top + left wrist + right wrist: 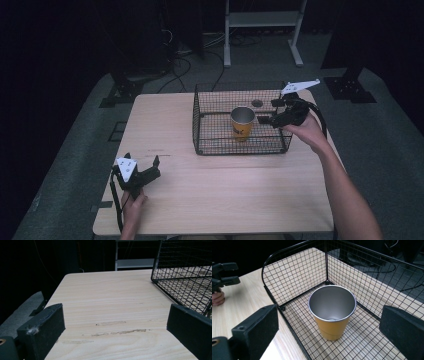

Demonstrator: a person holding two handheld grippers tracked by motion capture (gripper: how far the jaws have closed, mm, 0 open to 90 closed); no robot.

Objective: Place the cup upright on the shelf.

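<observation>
Over the table [220, 190] in the high view, your right gripper [270, 117] hangs at the right side of the wire basket [200, 130], its jaws spread apart and pointing left toward the cup [242, 123]. That cup stands upright inside the basket, near its middle, yellow outside and silvery inside, with the open mouth up; the gripper is near it but not touching. Your left gripper [142, 162] sits low at the near left of the table, well apart from the basket, jaws also spread with nothing between them.

Down the left gripper view, your two black jaws stand wide apart over bare wood of the table [107, 305]. The basket [185, 277] shows at the far right, its near corner just beyond the right-hand jaw.

Across the right gripper view, your jaws are spread wide with the cup [332, 312] between and beyond them, clear of both. It stands on the basket floor close to the rounded corner of the basket [294, 277]. Your left gripper [223, 275] shows far off at the left edge over the table [244, 300], with fingers [217, 298] curled below it.
</observation>
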